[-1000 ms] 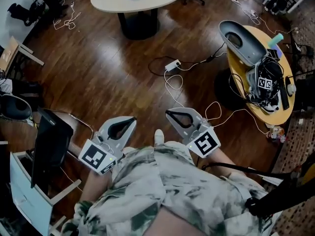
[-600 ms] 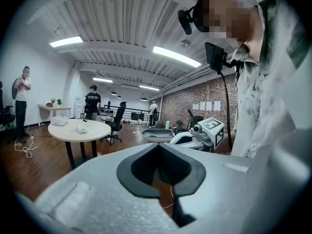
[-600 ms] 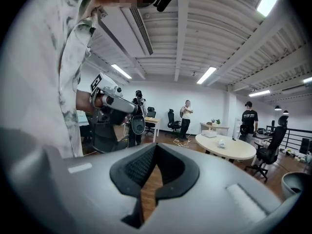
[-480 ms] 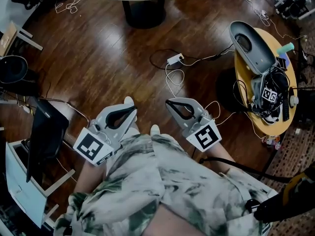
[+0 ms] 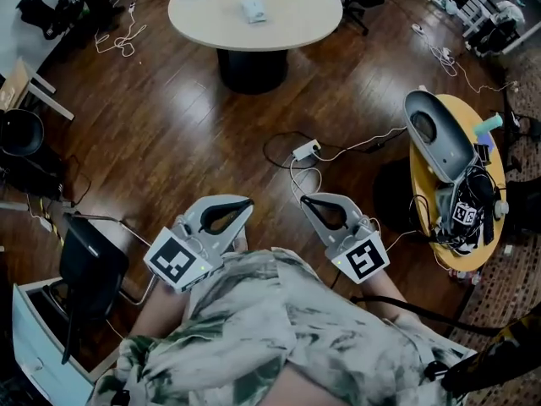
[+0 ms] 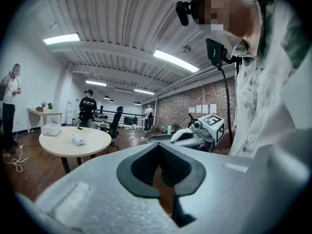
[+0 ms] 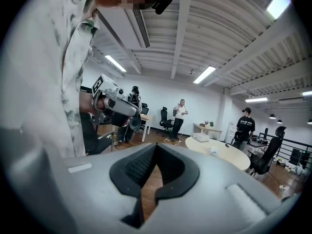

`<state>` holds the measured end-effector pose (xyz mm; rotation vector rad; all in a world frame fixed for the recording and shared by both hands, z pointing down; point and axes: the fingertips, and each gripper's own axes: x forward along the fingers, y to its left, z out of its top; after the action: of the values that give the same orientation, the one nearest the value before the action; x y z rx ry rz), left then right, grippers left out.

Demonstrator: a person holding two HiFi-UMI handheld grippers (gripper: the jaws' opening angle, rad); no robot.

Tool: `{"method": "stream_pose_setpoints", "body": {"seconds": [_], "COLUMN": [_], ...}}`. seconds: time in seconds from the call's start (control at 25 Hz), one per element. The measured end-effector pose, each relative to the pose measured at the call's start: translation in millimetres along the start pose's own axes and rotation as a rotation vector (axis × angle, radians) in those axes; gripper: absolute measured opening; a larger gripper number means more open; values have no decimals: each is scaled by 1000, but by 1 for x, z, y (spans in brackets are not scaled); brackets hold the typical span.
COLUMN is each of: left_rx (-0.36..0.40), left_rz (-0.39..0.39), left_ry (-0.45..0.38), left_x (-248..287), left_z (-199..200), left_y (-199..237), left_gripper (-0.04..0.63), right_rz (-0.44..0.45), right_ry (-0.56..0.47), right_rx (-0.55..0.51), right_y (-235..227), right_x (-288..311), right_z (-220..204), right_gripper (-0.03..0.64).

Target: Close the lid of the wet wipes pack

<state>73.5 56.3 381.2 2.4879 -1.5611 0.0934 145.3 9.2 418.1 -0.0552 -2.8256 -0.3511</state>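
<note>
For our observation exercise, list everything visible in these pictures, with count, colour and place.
round table: one, beige, top of head view
small white object: one, on that table; possibly the wipes pack, too small to tell
power strip: one, white, on the wooden floor, cables attached
side table: one, yellow, right side, holding cables
grey shell: one, on the side table
chair: one, black, lower left
bystanders: three, standing far off
left gripper: grey, jaws together, empty
right gripper: grey, jaws together, empty
</note>
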Motion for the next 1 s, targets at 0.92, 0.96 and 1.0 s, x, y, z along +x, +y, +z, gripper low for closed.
{"method": "stream_pose_setpoints", "body": {"seconds": [0.92,0.96,1.0], "left_rx": [-67,-68,-69], "left_rz": [17,20,23], "left_ry": [-14,-12,-11], "left_x": [2,7,12], "left_z": [1,3,6], "left_y": [194,201,208], "left_gripper": [0,0,0], "right_rz": [-29,-25,-19], "right_ry": [-26,-30,-39], "right_rx": [14,12,11], "right_y": [-117,-126,-134], "right_x": [188,194,200], "right_z": [29,28,28], "right_gripper": [6,6,6]}}
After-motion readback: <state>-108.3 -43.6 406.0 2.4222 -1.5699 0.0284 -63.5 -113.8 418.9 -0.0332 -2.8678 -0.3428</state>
